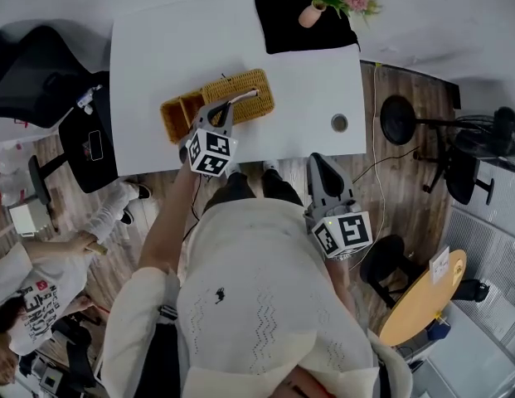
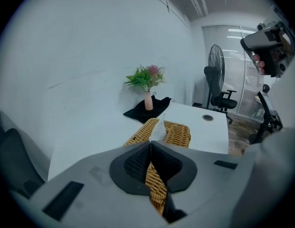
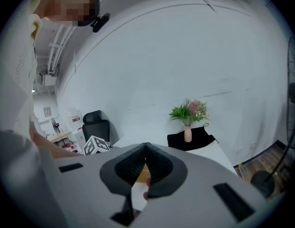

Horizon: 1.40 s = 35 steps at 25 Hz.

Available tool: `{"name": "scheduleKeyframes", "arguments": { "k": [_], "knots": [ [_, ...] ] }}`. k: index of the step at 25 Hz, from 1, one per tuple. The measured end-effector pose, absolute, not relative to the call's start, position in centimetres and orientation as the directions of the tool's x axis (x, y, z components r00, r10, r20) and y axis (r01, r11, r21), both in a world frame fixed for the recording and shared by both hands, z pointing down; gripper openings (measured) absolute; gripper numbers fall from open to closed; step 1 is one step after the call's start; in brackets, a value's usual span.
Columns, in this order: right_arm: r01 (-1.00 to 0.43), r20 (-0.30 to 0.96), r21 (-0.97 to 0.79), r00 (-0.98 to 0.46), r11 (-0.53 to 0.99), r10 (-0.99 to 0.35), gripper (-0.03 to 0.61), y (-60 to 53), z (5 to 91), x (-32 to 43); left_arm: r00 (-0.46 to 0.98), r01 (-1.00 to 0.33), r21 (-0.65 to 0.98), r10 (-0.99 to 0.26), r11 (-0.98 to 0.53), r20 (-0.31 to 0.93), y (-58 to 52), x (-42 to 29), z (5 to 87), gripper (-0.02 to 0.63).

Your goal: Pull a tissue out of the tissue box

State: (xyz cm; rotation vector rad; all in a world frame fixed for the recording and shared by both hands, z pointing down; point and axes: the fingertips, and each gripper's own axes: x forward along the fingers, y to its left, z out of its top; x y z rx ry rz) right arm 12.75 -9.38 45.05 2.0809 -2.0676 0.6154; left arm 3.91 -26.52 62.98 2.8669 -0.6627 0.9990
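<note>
A woven wicker tissue box (image 1: 240, 89) lies near the front edge of the white table (image 1: 157, 48). A white tissue (image 1: 245, 95) sticks out of its top. My left gripper (image 1: 226, 106) is over the box with its jaws closed at the tips. In the left gripper view the tissue (image 2: 158, 129) rises right from the closed tips of that gripper (image 2: 150, 142), above the box (image 2: 178, 133). My right gripper (image 1: 317, 161) hangs off the table's front edge, to the right, shut with nothing in it. In the right gripper view its tips (image 3: 146, 147) touch.
At the table's back stand a black cloth (image 1: 303, 27) and a pink vase with a plant (image 1: 312, 13). A cable hole (image 1: 339, 123) is at the right front. A black chair (image 1: 29, 73), a fan (image 1: 398, 118), a round wooden table (image 1: 423, 301) and a seated person (image 1: 41, 280) surround the table.
</note>
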Motion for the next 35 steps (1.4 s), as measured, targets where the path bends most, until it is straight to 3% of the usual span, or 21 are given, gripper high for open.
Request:
{"name": "scheduleKeyframes", "arguments": {
  "k": [35],
  "knots": [
    [-0.974, 0.361, -0.213, -0.155, 0.08, -0.92, 0.002, -8.3, 44.9, 13.8, 0.667, -0.523, -0.151, -0.513, -0.839, 0.541, -24.8, 3.2, 59.4, 0.012]
  ]
}}
